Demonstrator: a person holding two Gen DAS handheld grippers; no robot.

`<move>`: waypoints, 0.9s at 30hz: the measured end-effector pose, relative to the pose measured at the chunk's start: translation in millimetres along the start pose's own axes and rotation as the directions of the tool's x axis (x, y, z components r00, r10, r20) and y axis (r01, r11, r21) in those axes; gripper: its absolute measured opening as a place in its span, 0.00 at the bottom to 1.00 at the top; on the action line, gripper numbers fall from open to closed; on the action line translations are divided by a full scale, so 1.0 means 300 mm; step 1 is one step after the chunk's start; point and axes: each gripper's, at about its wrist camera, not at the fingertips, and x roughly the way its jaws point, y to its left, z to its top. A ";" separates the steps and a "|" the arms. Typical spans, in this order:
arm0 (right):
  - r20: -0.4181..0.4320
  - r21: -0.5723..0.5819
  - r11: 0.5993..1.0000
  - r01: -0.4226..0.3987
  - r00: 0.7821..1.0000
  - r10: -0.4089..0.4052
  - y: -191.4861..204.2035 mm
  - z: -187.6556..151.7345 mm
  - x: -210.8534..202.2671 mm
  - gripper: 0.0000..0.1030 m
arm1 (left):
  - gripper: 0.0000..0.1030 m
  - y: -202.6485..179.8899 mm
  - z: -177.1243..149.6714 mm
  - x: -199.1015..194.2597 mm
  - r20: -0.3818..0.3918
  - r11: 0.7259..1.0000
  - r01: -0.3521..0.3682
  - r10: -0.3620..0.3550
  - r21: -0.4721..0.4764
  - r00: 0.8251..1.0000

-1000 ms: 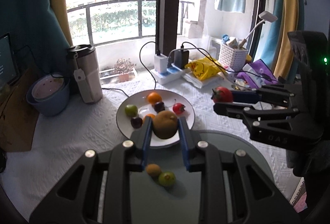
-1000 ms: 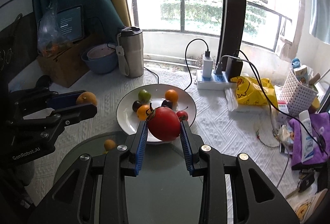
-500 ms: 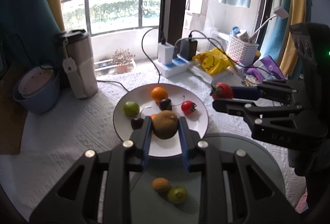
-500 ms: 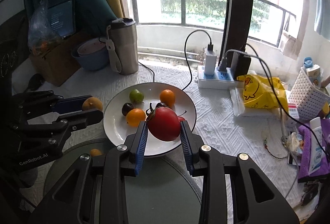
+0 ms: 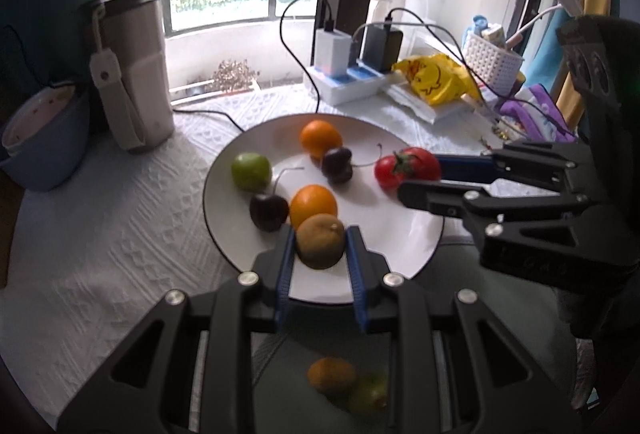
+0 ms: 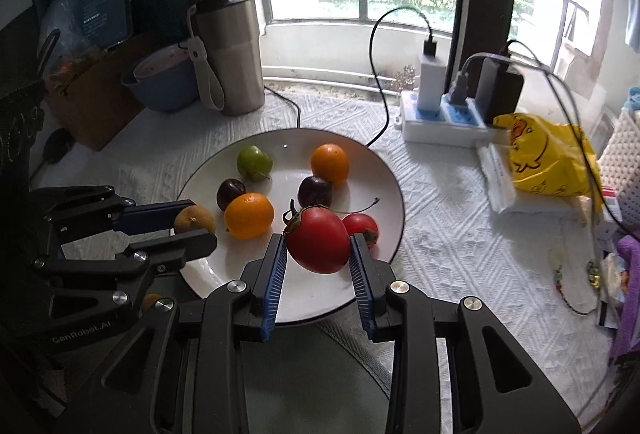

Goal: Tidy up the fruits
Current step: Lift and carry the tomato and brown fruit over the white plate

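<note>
While both grippers hang over the white plate (image 5: 404, 234), each one is clamped on a fruit. The left gripper (image 5: 320, 250) has its blue pads pressed on the two sides of a brownish fruit (image 5: 320, 240), which sits above the near part of the plate, just beside an orange (image 5: 313, 204). The right gripper (image 6: 318, 254) is closed on a big red tomato (image 6: 318, 240) with a dry green stem, above the near right part of the plate.

On the plate lie a green fruit (image 6: 254, 162), a second orange (image 6: 330, 163), two dark cherries (image 6: 231, 193) (image 6: 315, 191) and a small red tomato (image 6: 361, 227) that is partly hidden behind the big one. The plate stands on a white cloth (image 6: 460, 234). Behind it I see a steel mug (image 6: 230, 54) with a strap, a blue bowl (image 6: 160, 82), a power strip (image 6: 444, 120) with chargers and a yellow bag (image 6: 548, 158). In the left view, two more small fruits (image 5: 346, 386) lie on a dark round surface (image 6: 312, 386) below the left gripper.
</note>
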 end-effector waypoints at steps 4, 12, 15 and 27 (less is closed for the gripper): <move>-0.026 -0.001 1.000 -0.013 1.000 0.013 0.003 -0.012 0.046 0.33 | 0.26 -0.001 -0.013 0.042 -0.039 1.000 0.005 -0.005 0.002 0.999; -0.045 -0.010 1.000 -0.020 0.999 0.020 0.012 -0.025 0.087 0.33 | 0.27 0.001 -0.015 0.061 -0.051 1.000 0.009 -0.009 -0.001 0.999; -0.047 -0.015 1.000 -0.019 0.999 0.018 0.017 -0.024 0.094 0.33 | 0.27 -0.001 -0.012 0.064 -0.054 1.000 0.003 -0.003 -0.003 0.999; -0.029 -0.013 1.000 0.000 1.000 0.000 0.019 -0.016 0.045 0.37 | 0.34 0.004 0.005 0.000 -0.018 1.000 -0.018 0.018 -0.021 1.000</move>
